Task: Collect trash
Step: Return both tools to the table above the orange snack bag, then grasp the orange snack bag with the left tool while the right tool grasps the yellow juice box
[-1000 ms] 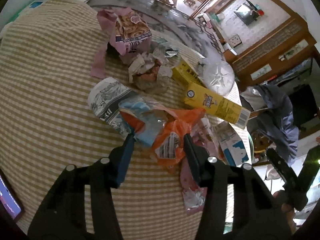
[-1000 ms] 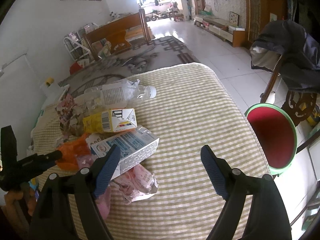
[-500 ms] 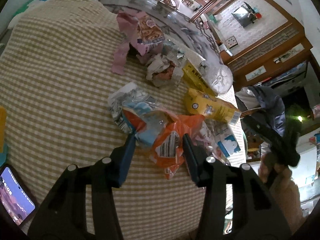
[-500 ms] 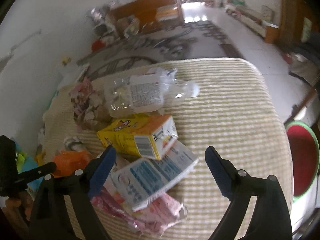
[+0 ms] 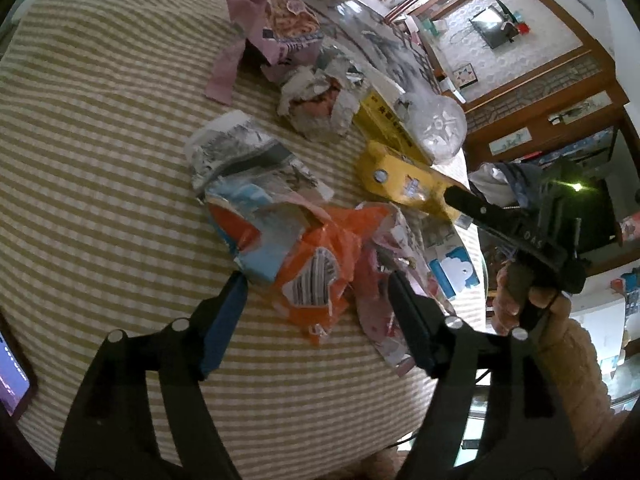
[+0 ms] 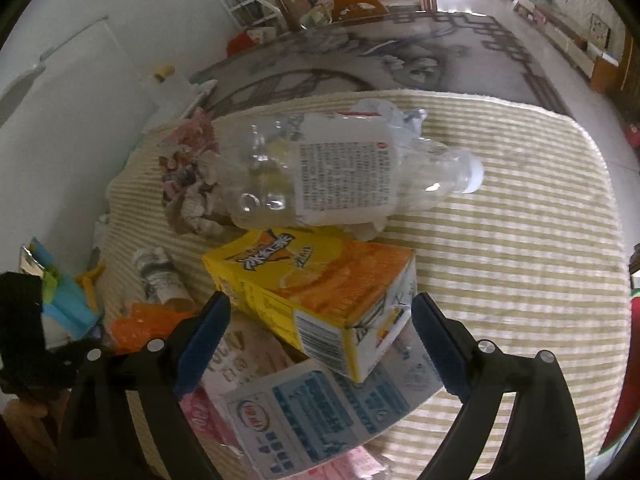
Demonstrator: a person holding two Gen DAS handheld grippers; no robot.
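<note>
Yellow juice carton (image 6: 320, 292) lying atop blue-white carton (image 6: 320, 412), crushed clear bottle (image 6: 336, 176) behind

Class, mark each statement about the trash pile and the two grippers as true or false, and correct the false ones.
1. The right gripper is open, its fingers either side of the yellow juice carton. True.
2. The clear plastic bottle stands upright on the checked tablecloth. False: it lies on its side.
3. The left gripper is shut on the orange plastic bag. False: it is open, with the bag between its fingers.
4. The yellow juice carton rests partly on a blue and white carton. True.
5. The clear plastic bottle has no cap. False: a white cap is on it.
</note>
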